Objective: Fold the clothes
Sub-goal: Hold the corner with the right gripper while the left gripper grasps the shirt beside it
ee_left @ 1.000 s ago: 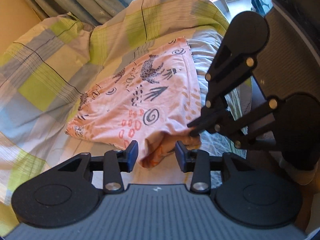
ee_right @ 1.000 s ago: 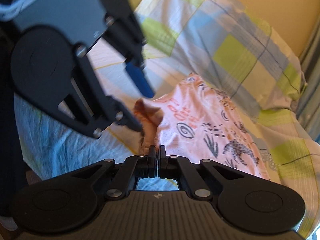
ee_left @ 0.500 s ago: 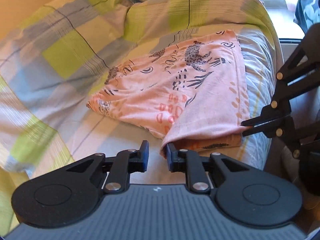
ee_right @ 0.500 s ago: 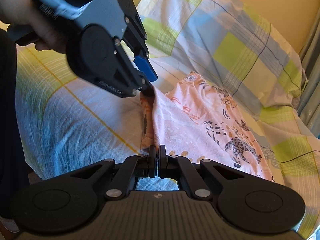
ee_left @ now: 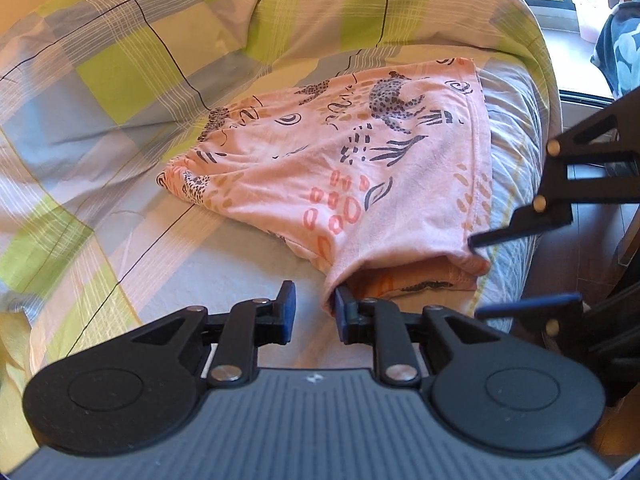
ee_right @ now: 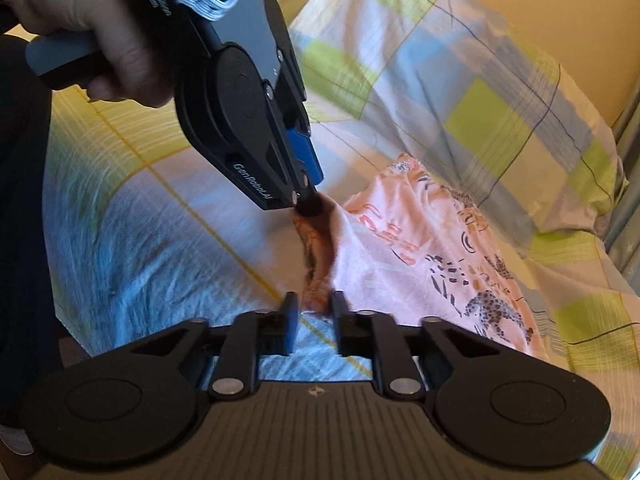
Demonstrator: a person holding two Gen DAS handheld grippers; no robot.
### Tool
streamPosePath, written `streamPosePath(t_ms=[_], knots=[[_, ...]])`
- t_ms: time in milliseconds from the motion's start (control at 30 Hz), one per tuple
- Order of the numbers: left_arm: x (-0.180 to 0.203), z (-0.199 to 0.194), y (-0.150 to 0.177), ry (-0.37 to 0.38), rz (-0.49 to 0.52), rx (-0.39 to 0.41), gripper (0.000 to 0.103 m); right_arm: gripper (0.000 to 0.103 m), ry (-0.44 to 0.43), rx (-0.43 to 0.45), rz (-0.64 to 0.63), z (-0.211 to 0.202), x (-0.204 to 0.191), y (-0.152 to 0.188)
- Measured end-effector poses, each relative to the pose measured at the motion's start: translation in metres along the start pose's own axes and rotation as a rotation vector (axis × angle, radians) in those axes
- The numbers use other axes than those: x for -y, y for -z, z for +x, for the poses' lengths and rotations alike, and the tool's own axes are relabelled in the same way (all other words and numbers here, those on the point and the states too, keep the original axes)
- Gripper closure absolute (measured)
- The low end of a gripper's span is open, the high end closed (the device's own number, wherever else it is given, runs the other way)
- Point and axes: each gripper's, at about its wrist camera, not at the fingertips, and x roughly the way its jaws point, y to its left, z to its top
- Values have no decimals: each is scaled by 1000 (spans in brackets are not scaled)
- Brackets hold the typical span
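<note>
While both jaws gape, left gripper and right gripper flank pink garment corners, seemingly touching.

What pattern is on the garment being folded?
Pink garment with spotted leopards, dark leaf marks, and coral ovals; clearest in left wrist view.

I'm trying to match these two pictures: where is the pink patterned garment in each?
Left wrist view: pink patterned garment fills the centre, on the checked bedding.
Right wrist view: garment lies centre-right.
Shared landmark: its near folded edge, with a hand-held gripper at each end.
</note>
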Motion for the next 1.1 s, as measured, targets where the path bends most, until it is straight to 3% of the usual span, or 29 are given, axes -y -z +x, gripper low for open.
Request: streamPosePath(t_ms=[33,100,267,333,367,433,533,600,667,867,900,967,1033,1100], knots=[[0,0,0,1,1,0,84,69,1,1,-7,1,-1,0],[0,0,1,1,8,3,84,69,-3,-1,-20,3,-3,-1],[-1,-1,2,8,31,7,81,82,-4,-23,37,9,6,-3],[0,-3,2,6,61,13,79,82,17,-35,8,13,5,-3],[2,-5,3,-2,92,19,77,87,19,-37,-2,13,4,-3],[9,-11,6,-30,189,41,69,98,25,-46,-11,14,2,-4],[31,-26,17,-70,462,111,57,99,20,-50,23,11,9,-3],[49,-31,27,-85,676,157,52,99,14,-50,47,8,13,-2],[63,-32,33,-83,820,199,51,99,12,-50,39,4,13,-3],[89,-14,41,-63,1037,267,48,99,17,-28,33,-1,16,-5],[91,-12,42,-65,1058,283,49,99,15,-23,39,-2,17,-5],[96,-6,40,-73,1084,291,61,99,10,-18,49,-3,18,-4],[99,2,38,-81,1100,281,93,99,-1,-12,48,-4,18,-3],[97,7,34,-74,1069,267,99,98,-8,-3,57,-6,19,-3]])
